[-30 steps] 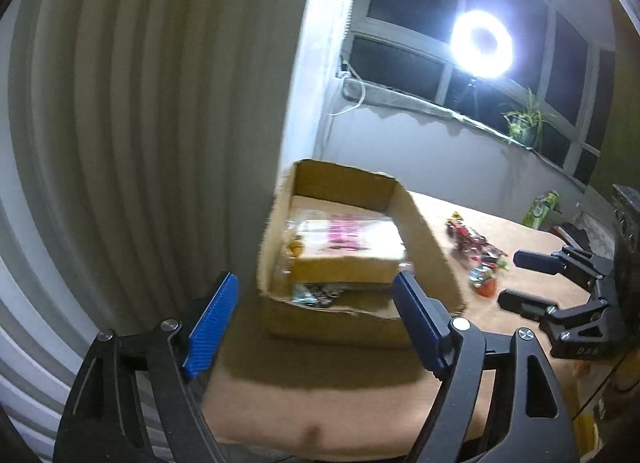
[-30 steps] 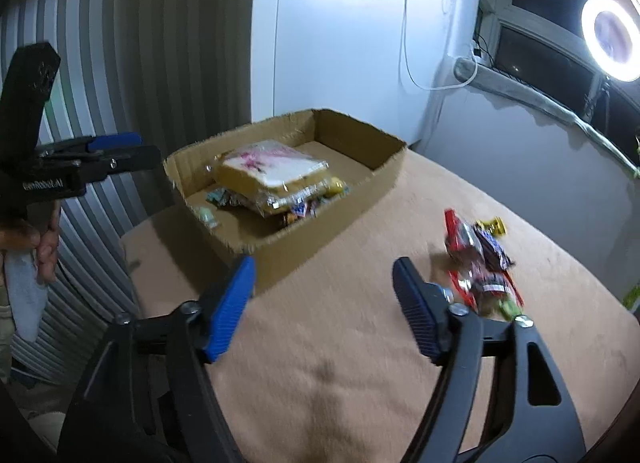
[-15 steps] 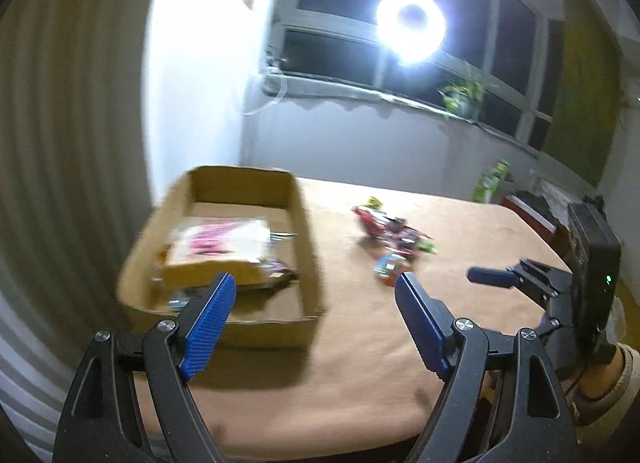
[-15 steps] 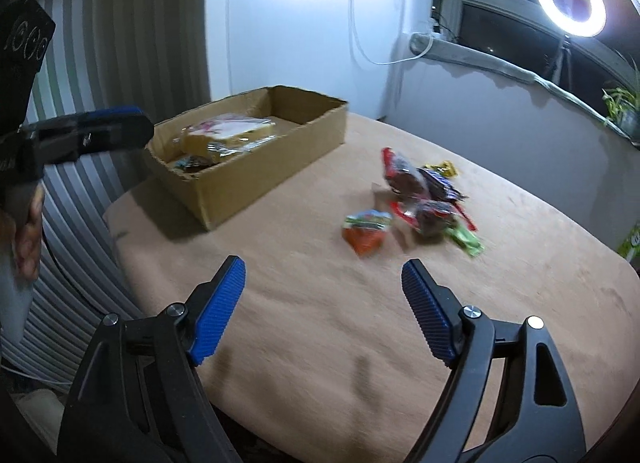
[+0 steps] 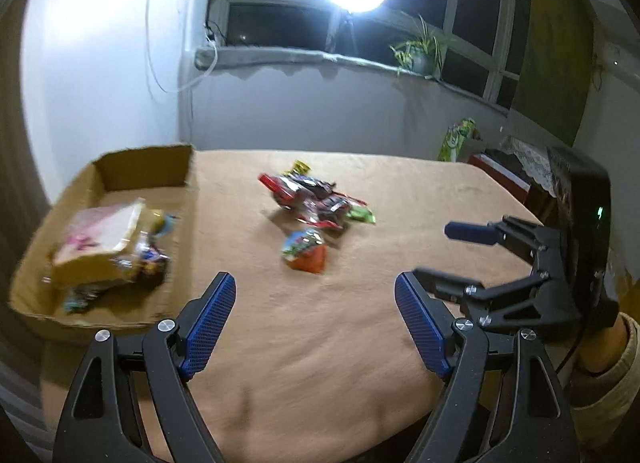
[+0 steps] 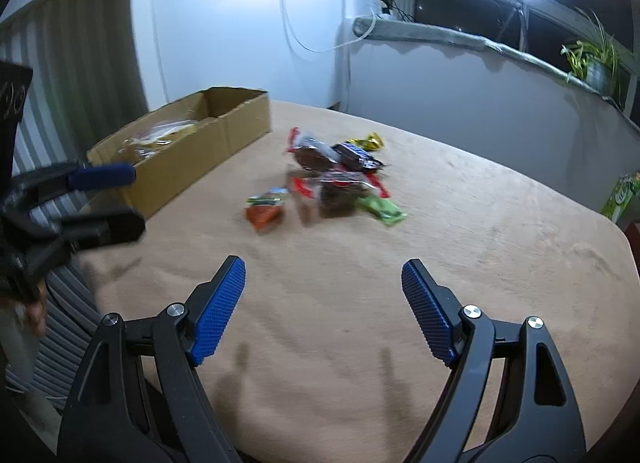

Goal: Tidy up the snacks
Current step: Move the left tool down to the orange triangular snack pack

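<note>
My two wrist cameras look down across the table (image 5: pixel 320 343); both share the snacks (image 6: pixel 340 179) at twelve o'clock.

Tabletop (image 5: pixel 320 363) tan, cloth-covered, rounded edge. Cardboard box (image 5: pixel 120 167) on left part, open top, packets inside. Snack pile (image 5: pixel 316 199) near middle, apart from box: red and dark wrappers, green packet (image 5: pixel 362 216), yellow one (image 6: pixel 366 141) at far side. Orange packet (image 5: pixel 306 251) just beside pile, nearer side.

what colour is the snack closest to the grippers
Mostly orange-red with a colourful printed top; the snack shows best in the left wrist view.
</note>
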